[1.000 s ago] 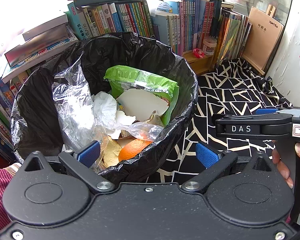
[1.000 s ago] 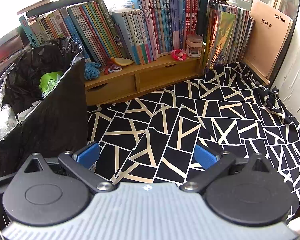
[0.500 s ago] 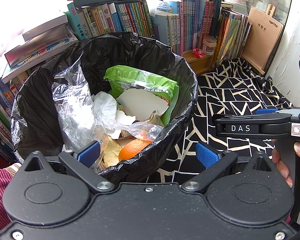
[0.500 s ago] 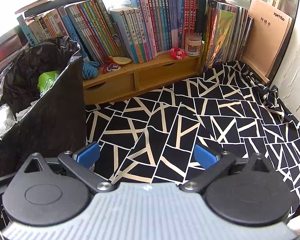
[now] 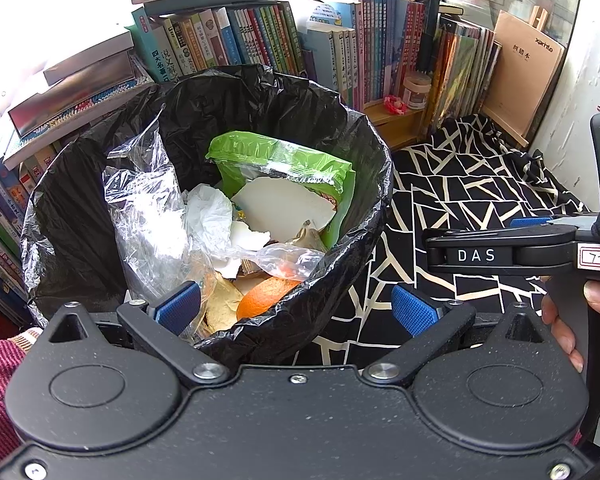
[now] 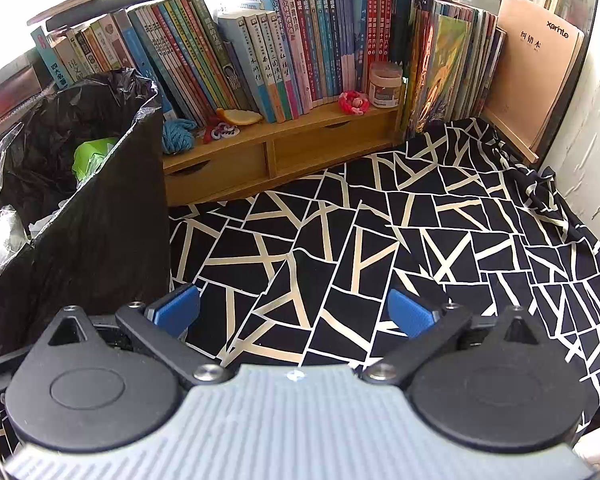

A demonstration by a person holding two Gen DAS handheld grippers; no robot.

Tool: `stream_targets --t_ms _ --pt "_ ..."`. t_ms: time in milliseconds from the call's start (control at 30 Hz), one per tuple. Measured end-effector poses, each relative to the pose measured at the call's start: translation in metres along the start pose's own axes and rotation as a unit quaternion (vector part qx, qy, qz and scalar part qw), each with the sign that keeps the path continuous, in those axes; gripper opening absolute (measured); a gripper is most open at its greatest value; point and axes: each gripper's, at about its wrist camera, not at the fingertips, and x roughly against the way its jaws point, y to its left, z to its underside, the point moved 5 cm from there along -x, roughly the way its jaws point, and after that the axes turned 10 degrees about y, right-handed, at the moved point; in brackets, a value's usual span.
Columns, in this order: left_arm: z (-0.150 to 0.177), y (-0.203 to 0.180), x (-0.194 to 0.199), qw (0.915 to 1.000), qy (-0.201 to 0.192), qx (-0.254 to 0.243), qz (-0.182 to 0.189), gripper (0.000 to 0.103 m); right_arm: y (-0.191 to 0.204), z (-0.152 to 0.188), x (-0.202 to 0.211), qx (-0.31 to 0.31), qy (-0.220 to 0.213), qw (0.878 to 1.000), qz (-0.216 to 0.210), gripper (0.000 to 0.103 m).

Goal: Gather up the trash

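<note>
A bin lined with a black bag (image 5: 80, 216) holds a green snack packet (image 5: 300, 160), white paper pieces (image 5: 284, 204), clear plastic film (image 5: 148, 208) and orange peel (image 5: 264, 300). My left gripper (image 5: 296, 312) hovers open over the bin's near rim, nothing between its blue pads. My right gripper (image 6: 294, 312) is open and empty above the black-and-cream cloth (image 6: 380, 240), with the bin (image 6: 100, 216) at its left. A piece of orange peel (image 6: 240, 117) lies on the wooden shelf (image 6: 280, 148) in front of the books. The right gripper's body (image 5: 500, 254) shows at the right of the left wrist view.
Rows of upright books (image 6: 260, 48) fill the shelf, with a small jar (image 6: 385, 84), a red knotted trinket (image 6: 354, 102) and blue yarn (image 6: 178, 134). A brown notebook (image 6: 536, 72) leans against the wall on the right. A hand (image 5: 564, 320) holds the right gripper.
The right wrist view has shifted slightly, bringing the shelf a little closer. The left gripper and the bin's contents have not moved.
</note>
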Motion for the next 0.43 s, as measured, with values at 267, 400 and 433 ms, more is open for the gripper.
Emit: stream_targets --t_ms 267,400,433 --pt "0.0001 -0.0019 0.0011 1.0000 -0.001 -0.008 0.001 0.102 -0.0006 0.0006 -0.0010 -0.003 0.003 1.000 0.001 0.103" --pt "0.0005 -0.0017 0.0011 0.9999 -0.002 -0.010 -0.001 0.102 -0.0012 0.0002 -0.0012 -0.005 0.003 1.000 0.003 0.103" --pt "0.0006 -0.0018 0.0012 0.9999 -0.002 -0.010 -0.002 0.102 -0.0015 -0.0002 -0.0016 -0.006 0.004 1.000 0.003 0.103"
